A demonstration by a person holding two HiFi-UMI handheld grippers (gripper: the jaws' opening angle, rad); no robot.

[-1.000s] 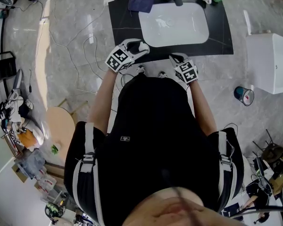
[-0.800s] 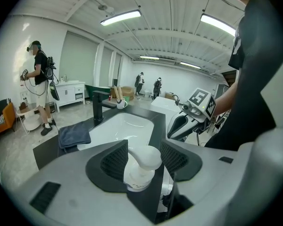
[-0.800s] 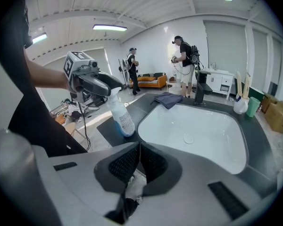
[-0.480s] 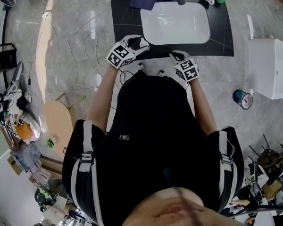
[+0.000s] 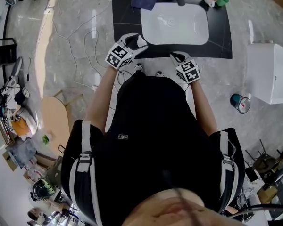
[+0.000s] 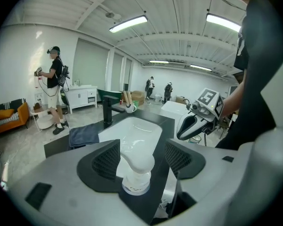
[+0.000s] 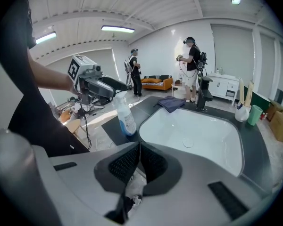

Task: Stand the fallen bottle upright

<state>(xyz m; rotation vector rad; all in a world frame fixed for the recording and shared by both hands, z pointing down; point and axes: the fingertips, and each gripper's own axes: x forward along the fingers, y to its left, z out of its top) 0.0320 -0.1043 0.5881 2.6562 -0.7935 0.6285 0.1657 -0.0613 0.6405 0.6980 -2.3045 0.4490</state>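
Recording lab: freestanding sink counter (image 5: pixel 125 25), loose floor cables (image 5: pixel 89 40), another person (image 6: pixel 54 86) wearing gear.

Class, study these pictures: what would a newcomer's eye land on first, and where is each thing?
The white sink set in a black counter dominates. At the counter's near left corner a spray bottle stands upright between the opening jaws of the left gripper. The right gripper hovers shut and empty nearby.

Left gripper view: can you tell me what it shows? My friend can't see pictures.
A white spray bottle stands upright between the left gripper's fingers, which are opening and not pressing it. Behind it, on a black counter, are a white sink, a faucet and a dark cloth.
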